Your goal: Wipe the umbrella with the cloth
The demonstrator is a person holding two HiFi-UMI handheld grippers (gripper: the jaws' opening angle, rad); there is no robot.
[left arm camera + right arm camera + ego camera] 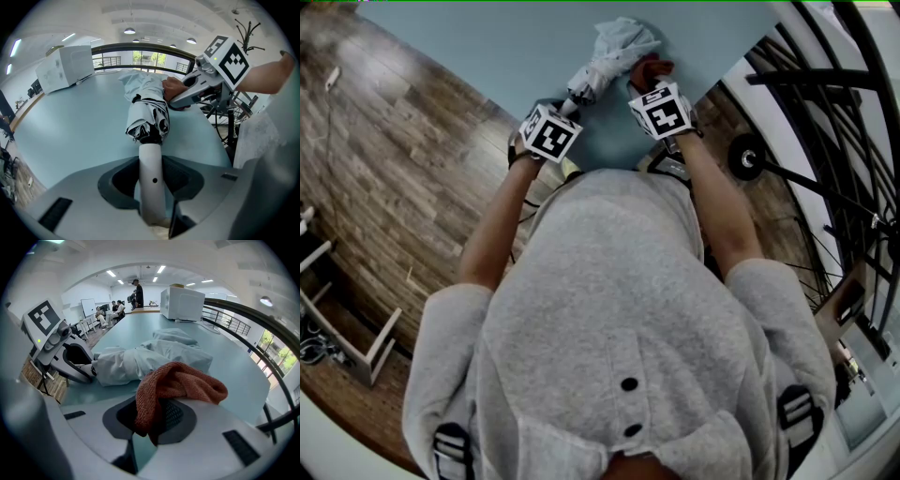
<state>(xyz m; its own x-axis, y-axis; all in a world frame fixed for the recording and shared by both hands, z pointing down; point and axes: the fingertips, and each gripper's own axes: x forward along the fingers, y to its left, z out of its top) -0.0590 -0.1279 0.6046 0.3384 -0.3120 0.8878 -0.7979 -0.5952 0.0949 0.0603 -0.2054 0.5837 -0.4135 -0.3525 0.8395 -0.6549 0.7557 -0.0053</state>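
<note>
On the table (469,47), wiping seems barely begun.
Left gripper (151,183) clamps the umbrella (149,110) handle; right gripper (152,420) pinches the cloth (180,383) by its canopy.

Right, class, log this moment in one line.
left claw: holds umbrella handle | right claw: holds cloth | cloth: against umbrella | umbrella: on table

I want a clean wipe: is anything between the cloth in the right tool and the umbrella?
Nothing visible does. The cloth in the right tool sits right beside the umbrella; the left tool grips only its handle.
</note>
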